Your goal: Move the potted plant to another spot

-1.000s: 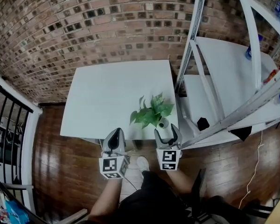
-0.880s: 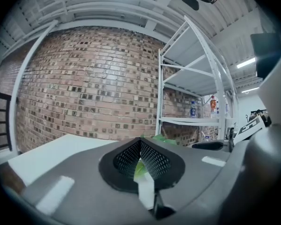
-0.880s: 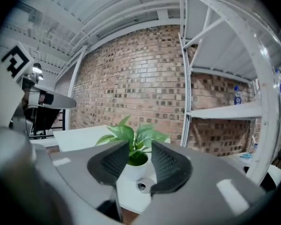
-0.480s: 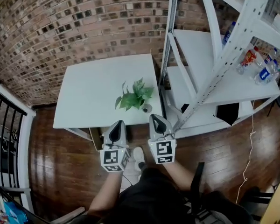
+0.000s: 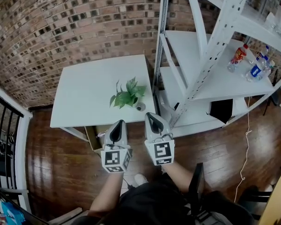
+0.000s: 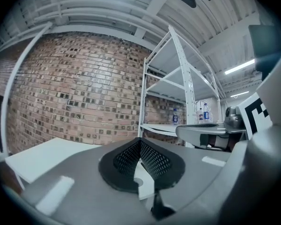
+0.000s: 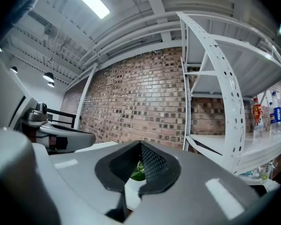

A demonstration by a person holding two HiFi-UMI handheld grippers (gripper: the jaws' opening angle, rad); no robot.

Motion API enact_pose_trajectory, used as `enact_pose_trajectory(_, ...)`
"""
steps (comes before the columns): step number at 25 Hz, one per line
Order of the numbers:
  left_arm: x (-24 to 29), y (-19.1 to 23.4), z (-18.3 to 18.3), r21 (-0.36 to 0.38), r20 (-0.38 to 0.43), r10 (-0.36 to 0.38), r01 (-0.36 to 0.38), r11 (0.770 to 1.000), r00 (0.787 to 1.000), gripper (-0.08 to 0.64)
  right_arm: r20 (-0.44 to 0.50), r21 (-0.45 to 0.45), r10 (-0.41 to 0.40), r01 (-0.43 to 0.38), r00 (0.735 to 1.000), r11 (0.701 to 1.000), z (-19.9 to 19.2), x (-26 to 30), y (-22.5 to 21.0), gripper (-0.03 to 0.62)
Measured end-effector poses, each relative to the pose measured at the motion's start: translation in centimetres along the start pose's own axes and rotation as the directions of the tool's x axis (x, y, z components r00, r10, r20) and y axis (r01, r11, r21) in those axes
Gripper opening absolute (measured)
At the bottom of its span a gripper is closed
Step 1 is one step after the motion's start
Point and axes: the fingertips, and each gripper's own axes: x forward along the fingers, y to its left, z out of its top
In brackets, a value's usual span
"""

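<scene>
The potted plant (image 5: 127,97) stands on the desk (image 5: 84,90), shelf rack (image 5: 210,55) just beside it. Short of the plant hover the left gripper (image 5: 119,123) and right gripper (image 5: 149,116), fingers (image 6: 152,161) closed, empty.

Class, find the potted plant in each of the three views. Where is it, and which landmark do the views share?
Head view: potted plant on the white table, near right corner.
Left gripper view: not in it.
Right gripper view: its leaves low centre, beyond the jaws.
Shared landmark: the brick wall.
</scene>
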Motion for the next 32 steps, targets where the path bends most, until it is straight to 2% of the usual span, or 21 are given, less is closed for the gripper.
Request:
enact_pose_trajectory(6,0.4,-1.6,0.9,0.022,0.012,0.017,-0.017,1.0,1.0,0.014,0.028,0.025,0.038,-0.038,0.999,0.999,1.3,-0.5,-0.9,0.002)
enact_pose_trajectory(13,1.1,-4.9,2.5,0.026,0.033,0.03,-0.031,0.999,0.999,0.014,0.061,0.001,0.061,-0.061,0.996,0.998,3.4,-1.8,-3.4,0.002)
enact_pose_trajectory(21,2.1,-7.9,3.9,0.046,0.055,0.039,-0.041,0.998,0.998,0.014,0.08,0.002,0.074,-0.075,0.994,0.997,3.8,-3.0,-5.6,0.002)
enact_pose_trajectory(32,2.6,-9.2,3.9,0.057,0.064,0.034,-0.038,0.998,0.997,0.014,0.072,-0.002,0.082,-0.082,0.994,0.997,3.2,-3.7,-6.3,0.002)
